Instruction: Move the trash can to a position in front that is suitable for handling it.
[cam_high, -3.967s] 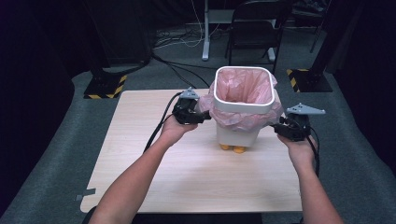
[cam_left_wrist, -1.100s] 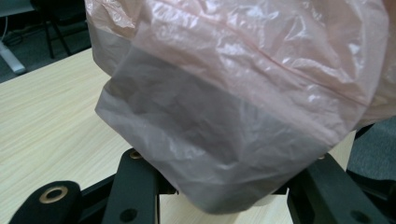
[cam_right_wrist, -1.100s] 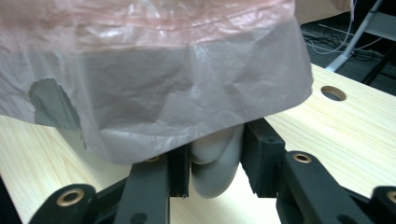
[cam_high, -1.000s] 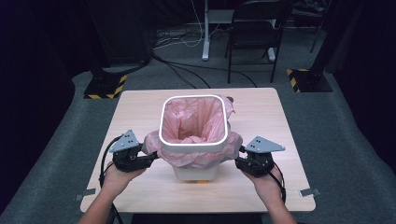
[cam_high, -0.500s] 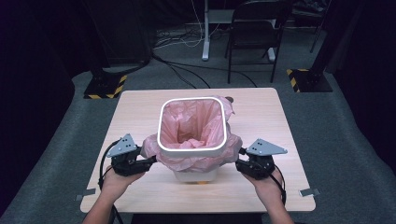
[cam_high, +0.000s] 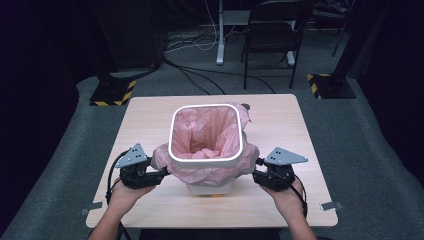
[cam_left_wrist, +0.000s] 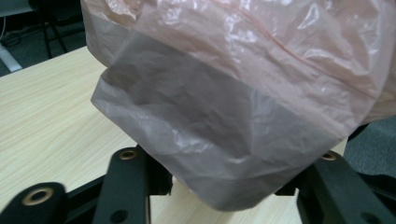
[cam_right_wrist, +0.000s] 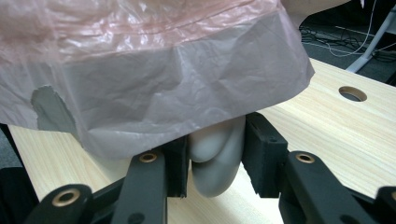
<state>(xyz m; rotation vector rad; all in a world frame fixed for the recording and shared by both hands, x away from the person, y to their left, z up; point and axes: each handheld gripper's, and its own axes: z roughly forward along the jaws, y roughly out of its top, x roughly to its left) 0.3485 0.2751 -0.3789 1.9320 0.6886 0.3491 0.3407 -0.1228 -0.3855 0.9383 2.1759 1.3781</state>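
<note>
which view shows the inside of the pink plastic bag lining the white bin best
The high view: it looks down through the white bin's rim into the pink plastic bag, showing its crumpled inside. The left gripper view shows the bag's overhanging skirt from outside; the right gripper view shows the same skirt, with a small tear.

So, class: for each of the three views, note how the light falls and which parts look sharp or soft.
High view: the table is brightly lit, the surrounding room dark; the bin casts little shadow. Left gripper view: the pink bag is shadowed grey on its lower fold, and the near jaws look soft. Right gripper view: the bag's underside is likewise shaded, and the table's wood grain is crisp.
</note>
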